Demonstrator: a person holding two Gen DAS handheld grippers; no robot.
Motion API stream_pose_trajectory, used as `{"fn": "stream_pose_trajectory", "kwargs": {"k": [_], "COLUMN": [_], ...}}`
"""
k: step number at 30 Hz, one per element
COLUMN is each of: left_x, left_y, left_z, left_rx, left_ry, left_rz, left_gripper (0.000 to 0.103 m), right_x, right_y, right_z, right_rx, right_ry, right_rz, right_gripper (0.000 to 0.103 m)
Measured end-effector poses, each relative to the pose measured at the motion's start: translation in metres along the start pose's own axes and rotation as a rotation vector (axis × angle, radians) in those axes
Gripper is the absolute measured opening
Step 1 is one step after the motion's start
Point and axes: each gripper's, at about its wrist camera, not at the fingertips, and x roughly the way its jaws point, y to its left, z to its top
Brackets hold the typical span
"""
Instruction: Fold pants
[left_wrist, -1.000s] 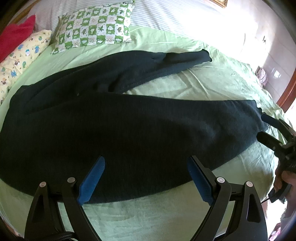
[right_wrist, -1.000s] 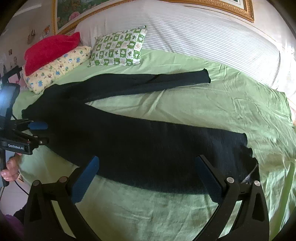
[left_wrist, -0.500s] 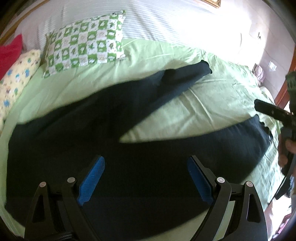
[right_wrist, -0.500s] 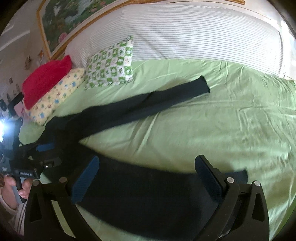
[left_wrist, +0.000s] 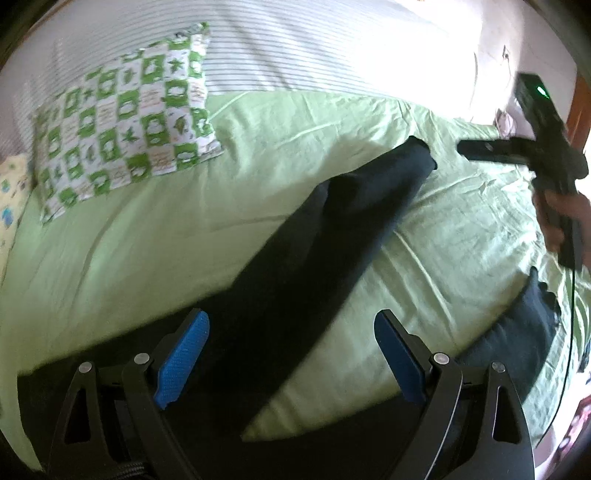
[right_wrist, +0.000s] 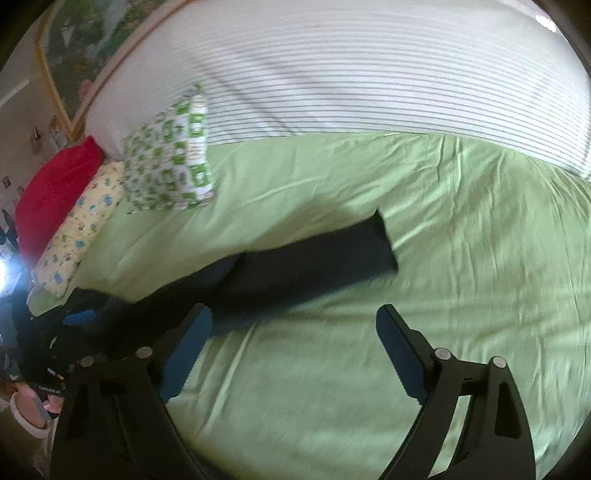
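Observation:
Black pants (left_wrist: 332, 236) lie spread on a light green bed sheet (left_wrist: 184, 236). The far leg runs up to the right, its hem near the middle of the bed. The near leg's hem (left_wrist: 528, 325) shows at the right. My left gripper (left_wrist: 291, 358) is open and empty above the far leg. My right gripper (right_wrist: 295, 350) is open and empty above the sheet, with the far leg (right_wrist: 314, 258) just beyond it. In the left wrist view the right gripper (left_wrist: 517, 155) is held high at the right.
A green-and-white checked pillow (left_wrist: 125, 122) lies at the head, with a yellow patterned pillow (right_wrist: 81, 229) and a red pillow (right_wrist: 51, 192) at the left. A white striped cover (right_wrist: 369, 81) runs along the back. A framed picture (right_wrist: 81, 48) hangs above.
Both grippers have moved forward over the bed, from the near leg towards the far leg. Both views are now blurred by motion. Both grippers stay open.

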Motion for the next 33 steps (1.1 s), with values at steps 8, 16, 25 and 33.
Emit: {"fn": "stream_pose_trajectory", "kwargs": {"k": [8,16,25,33], "left_x": [0.052,0.088,0.041,-0.018], "left_y": [0.017,0.041,0.032,-0.006], "left_z": [0.024,0.027,0.015,-0.021], "left_rx": [0.070,0.002,-0.017,0.025], "left_ry": [0.091,0.223,0.145,0.082], "left_rz": [-0.001,-0.114,-0.173,-0.196], "left_gripper": [0.089,0.046,0.015,0.014], "right_x": [0.066,0.108,0.039,-0.032], "right_y": [-0.060,-0.069,-0.069,-0.080], "right_z": [0.053,0.066,0.052,-0.009], "right_rx": [0.132,0.108,0.050,0.064], "right_ry": [0.110,0.207,0.032,-0.036], "right_rz": [0.015,0.042,0.132,0.188], "right_gripper": [0.067,0.015,0.009,0.007]}}
